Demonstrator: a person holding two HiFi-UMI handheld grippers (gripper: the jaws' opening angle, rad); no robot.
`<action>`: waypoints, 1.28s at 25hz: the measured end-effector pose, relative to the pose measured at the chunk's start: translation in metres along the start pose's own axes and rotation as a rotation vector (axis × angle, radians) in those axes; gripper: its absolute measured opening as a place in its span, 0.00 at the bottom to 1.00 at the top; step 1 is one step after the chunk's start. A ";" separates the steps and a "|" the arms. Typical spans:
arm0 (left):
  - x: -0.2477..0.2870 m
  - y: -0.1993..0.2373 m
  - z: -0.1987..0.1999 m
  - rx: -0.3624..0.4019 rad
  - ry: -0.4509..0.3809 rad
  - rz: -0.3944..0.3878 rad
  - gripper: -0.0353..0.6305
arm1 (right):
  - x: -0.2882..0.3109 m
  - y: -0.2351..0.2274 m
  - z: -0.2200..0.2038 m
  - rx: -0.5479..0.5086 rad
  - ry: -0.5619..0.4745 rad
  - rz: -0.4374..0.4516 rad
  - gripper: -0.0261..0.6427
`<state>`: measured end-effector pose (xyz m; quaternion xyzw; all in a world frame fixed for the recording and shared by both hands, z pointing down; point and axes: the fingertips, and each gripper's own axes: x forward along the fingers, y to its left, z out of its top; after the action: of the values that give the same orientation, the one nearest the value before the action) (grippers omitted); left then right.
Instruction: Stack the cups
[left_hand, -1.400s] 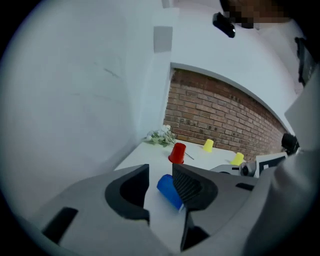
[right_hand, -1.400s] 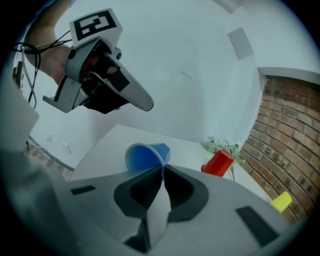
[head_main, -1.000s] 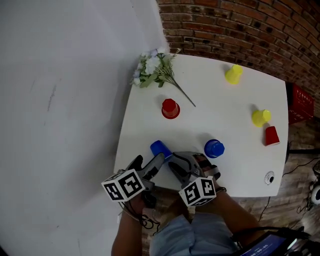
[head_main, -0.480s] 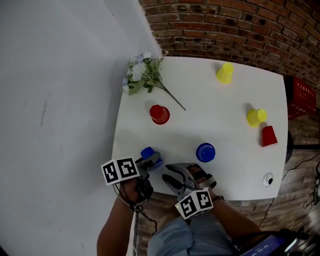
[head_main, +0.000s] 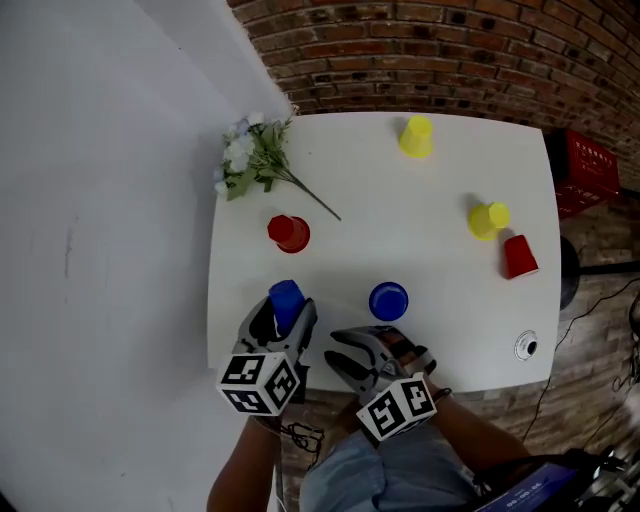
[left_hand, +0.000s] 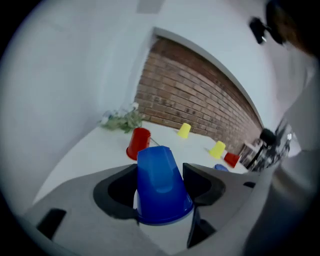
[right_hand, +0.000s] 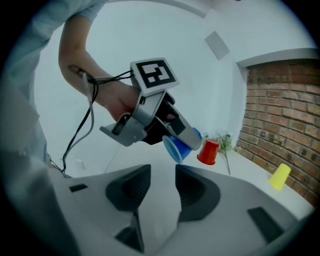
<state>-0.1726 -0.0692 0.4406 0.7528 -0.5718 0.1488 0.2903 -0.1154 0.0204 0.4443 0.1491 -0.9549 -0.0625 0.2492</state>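
Since a second ago the left gripper (head_main: 283, 322) has rolled upright at the near edge of the white table (head_main: 440, 330). Its jaws have just been closing in on the near blue cup (left_hand: 160, 185). That cup now sits upside down between them, base pointing away from the hand, with both dark pads pressed against its sides just above the rim. The right gripper (right_hand: 161, 171) has drifted only a little. It hangs just beside the left one, over the table's near edge, with its jaws partly apart and nothing between them.

Only the head view gives the whole layout. A second blue cup (head_main: 388, 300) stands upside down near the right gripper's tips. A red cup (head_main: 289, 233) stands farther back on the left, and beyond it a bunch of flowers (head_main: 250, 155) lies at the far left corner. Two yellow cups (head_main: 416, 136) and (head_main: 487, 219) sit well apart toward the far and right sides. Another red cup (head_main: 519, 256) lies just beside the nearer yellow one.

The left gripper view shows what the head view cannot: the pads bearing on the cup's walls. The right gripper view shows the left gripper side-on, held in a hand (right_hand: 117, 102) with a cable trailing down. The gripped cup is tilted there, its open mouth turned down toward the camera, so it is not sitting flat on the table.
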 end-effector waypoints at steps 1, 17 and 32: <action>0.005 -0.010 0.001 0.128 -0.020 0.002 0.49 | -0.004 0.000 -0.002 0.002 0.005 -0.004 0.28; 0.002 -0.028 -0.085 0.263 0.097 -0.119 0.72 | -0.040 0.017 -0.031 0.036 0.058 -0.034 0.26; -0.014 -0.019 -0.091 0.382 0.147 -0.140 0.47 | -0.043 0.017 -0.035 0.066 0.094 -0.053 0.26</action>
<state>-0.1486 0.0004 0.4996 0.8191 -0.4570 0.2883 0.1928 -0.0664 0.0483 0.4582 0.1855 -0.9393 -0.0307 0.2870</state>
